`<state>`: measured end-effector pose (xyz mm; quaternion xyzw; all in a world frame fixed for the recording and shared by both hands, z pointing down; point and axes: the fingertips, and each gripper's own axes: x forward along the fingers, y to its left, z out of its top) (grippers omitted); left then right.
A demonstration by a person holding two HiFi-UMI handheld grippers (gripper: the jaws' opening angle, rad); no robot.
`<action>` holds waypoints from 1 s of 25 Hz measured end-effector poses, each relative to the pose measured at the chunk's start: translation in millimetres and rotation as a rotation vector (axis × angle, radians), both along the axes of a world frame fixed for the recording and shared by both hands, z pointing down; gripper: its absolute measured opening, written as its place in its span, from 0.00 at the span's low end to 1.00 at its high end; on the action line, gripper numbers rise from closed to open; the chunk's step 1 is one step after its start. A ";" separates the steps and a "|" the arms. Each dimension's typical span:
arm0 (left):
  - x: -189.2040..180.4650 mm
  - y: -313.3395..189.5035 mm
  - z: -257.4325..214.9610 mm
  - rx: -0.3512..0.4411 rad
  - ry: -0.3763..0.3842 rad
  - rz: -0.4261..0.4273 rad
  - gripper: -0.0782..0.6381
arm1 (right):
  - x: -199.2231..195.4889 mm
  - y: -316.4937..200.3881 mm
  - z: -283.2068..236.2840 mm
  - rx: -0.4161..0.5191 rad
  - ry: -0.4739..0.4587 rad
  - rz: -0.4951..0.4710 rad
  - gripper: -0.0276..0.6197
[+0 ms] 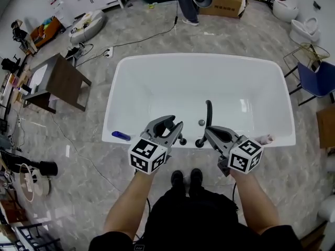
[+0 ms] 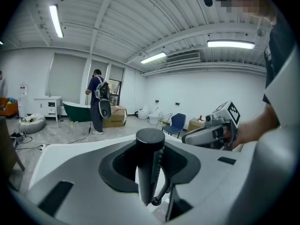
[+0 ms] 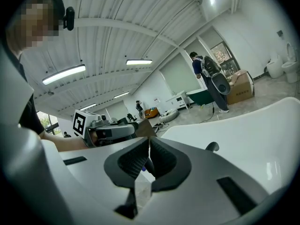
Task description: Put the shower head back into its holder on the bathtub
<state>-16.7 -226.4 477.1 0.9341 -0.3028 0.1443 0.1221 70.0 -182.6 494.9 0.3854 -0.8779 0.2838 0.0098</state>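
Left gripper [image 1: 175, 125] clamps half-wide round the black shower head [image 2: 150, 168], handle upright with the hose end down. It hangs over the near rim of the bathtub [image 1: 131, 69], likely lining up with the holder by the spout [image 1: 208, 111]; not seated yet. Right gripper [image 1: 210, 133] pinched closed, empty, parked beside.

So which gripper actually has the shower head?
The left gripper: its jaws are clamped on the black shower head, held upright. The right gripper has its jaws together with nothing between them.
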 end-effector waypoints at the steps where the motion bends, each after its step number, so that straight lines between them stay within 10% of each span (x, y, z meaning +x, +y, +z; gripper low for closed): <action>1: 0.7 -0.4 7.5 -0.011 -0.003 0.006 0.30 | -2.1 0.9 1.9 -0.010 0.004 0.001 0.08; 25: 24.0 16.6 184.0 -0.173 -0.170 0.105 0.30 | 3.9 26.6 60.6 -0.176 0.064 0.052 0.07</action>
